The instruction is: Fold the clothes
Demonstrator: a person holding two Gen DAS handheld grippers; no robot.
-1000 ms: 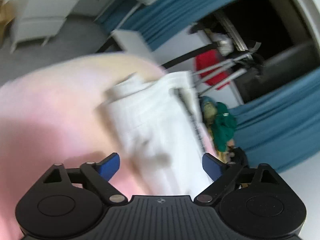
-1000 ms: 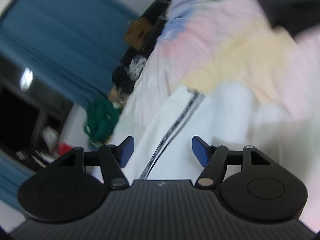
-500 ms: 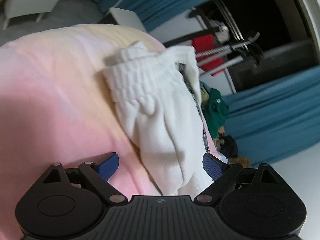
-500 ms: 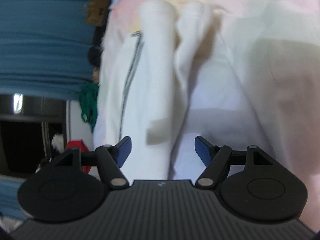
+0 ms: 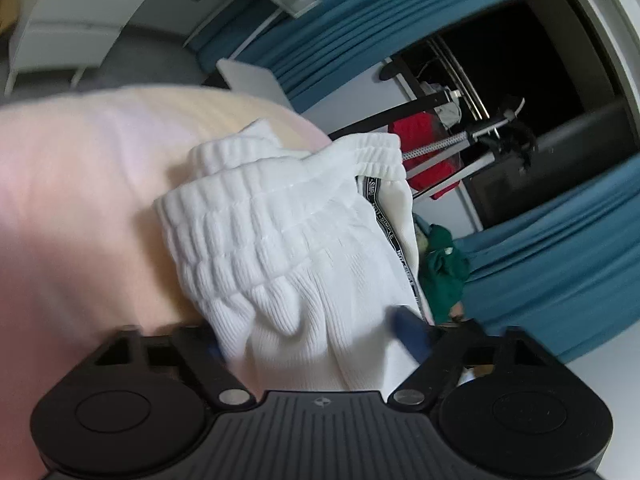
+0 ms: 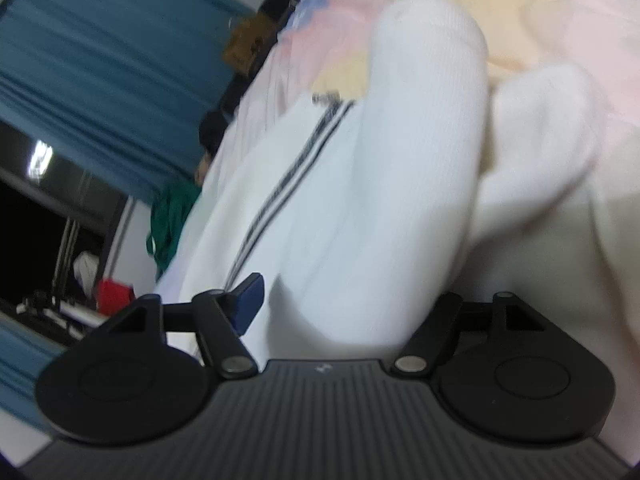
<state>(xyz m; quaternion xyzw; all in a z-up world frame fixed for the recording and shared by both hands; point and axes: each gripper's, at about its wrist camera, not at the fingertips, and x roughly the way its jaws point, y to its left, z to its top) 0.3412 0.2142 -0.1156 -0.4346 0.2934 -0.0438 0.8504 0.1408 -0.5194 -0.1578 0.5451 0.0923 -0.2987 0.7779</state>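
Left wrist view. White trousers (image 5: 296,256), ribbed, with a gathered elastic waistband (image 5: 240,224), are laid bunched on a pastel pink and yellow bedsheet (image 5: 72,208). A black side tape with white lettering (image 5: 386,228) is seen running down the right edge of the garment. The left gripper (image 5: 316,336) is pressed into the cloth just below the waistband: the blue right fingertip (image 5: 408,328) is seen touching the fabric (blurred), while the left one is mostly hidden behind a fold. The jaws are drawn inward around a bunch of fabric, but whether they are clenched on it cannot be told. Beyond the bed are noted: blue curtains (image 5: 560,248), a dark green garment (image 5: 444,272), a red item (image 5: 420,140) behind metal poles, and white furniture (image 5: 76,36) at upper left.

Right wrist view. The same white trousers (image 6: 360,200) are recorded filling the middle of the frame, two rolled or folded leg ends (image 6: 432,40) pointing away, side by side, on the bedsheet (image 6: 560,12). The striped side tape (image 6: 288,184) runs diagonally along the left leg. The right gripper (image 6: 344,300) has cloth lying between its jaws; the blue left fingertip (image 6: 248,300) is visible beside the fabric, the right one is covered by it. Its grip cannot be told (the frame is soft). Blue curtains (image 6: 88,72), the green garment (image 6: 168,220) and a red item (image 6: 114,296) are listed at left.
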